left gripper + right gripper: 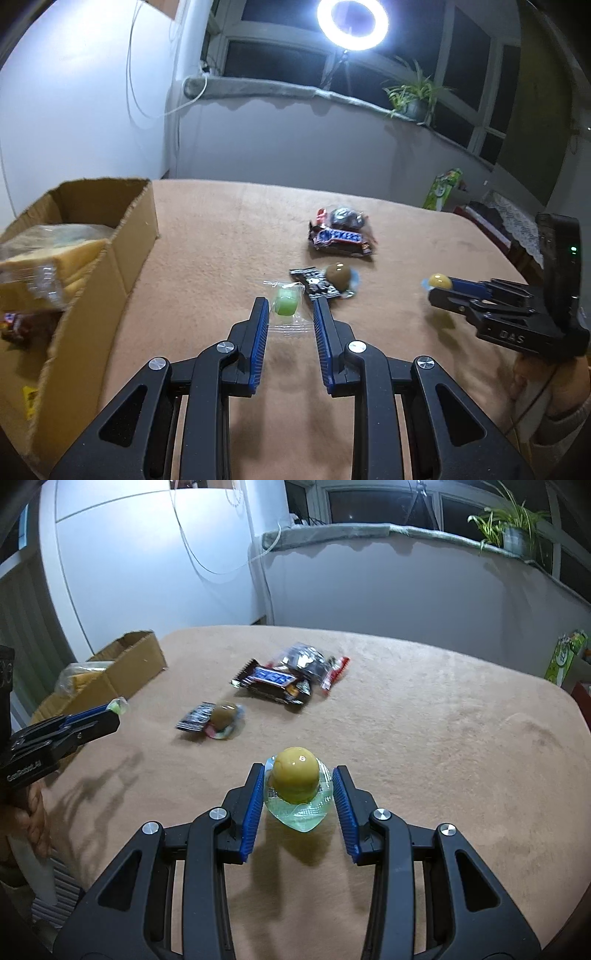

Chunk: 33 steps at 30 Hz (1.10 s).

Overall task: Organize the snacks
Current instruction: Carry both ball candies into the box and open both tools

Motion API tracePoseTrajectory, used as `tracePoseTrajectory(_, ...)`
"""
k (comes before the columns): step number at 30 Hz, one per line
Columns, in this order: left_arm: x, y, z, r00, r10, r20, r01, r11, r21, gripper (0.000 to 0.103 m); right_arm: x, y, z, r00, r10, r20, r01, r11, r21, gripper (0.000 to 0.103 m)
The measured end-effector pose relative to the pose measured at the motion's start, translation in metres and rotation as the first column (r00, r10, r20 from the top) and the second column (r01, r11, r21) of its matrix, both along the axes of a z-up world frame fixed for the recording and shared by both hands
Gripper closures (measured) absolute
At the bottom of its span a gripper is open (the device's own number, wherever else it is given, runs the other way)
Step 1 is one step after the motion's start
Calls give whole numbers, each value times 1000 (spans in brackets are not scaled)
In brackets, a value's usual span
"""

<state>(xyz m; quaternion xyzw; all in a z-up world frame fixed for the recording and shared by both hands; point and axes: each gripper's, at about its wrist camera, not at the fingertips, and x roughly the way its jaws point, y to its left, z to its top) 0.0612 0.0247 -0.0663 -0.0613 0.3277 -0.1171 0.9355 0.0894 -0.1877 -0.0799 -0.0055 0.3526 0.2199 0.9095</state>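
Table has a tan fleecy cover; white wall at 10 o'clock, dark windows, ring light at 12, plant on the sill at 1.

Left to right in the left wrist view: box at 9, cut off by the frame, contents blurred, bread-like bag inside. Left gripper jaws apart, green candy in a clear wrapper between them; contact not clear. Brown jelly beside a black packet, motion-blurred. Snickers at 12, long axis left-right, on a pile of smaller packets. Right gripper at 3, jaws apart around yellow jelly, dome toward the camera, seal flat behind; whether the pads touch it is unclear.
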Motion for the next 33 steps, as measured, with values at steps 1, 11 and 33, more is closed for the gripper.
tracePoseTrajectory(1, -5, 1, 4, 1000, 1, 9, -1, 1000, -3, 80, -3, 1, 4, 1000, 5, 7, -5, 1000, 1, 64)
tracePoseTrajectory(11, -48, 13, 43, 995, 3, 104, -4, 1000, 9, 80, -21, 36, 47, 993, 62, 101, -60, 998, -21, 64)
tracePoseTrajectory(33, -106, 138, 61, 945, 278, 172, -281, 960, -6, 80, -30, 202, 100, 912, 347, 220, -337, 938, -79, 64)
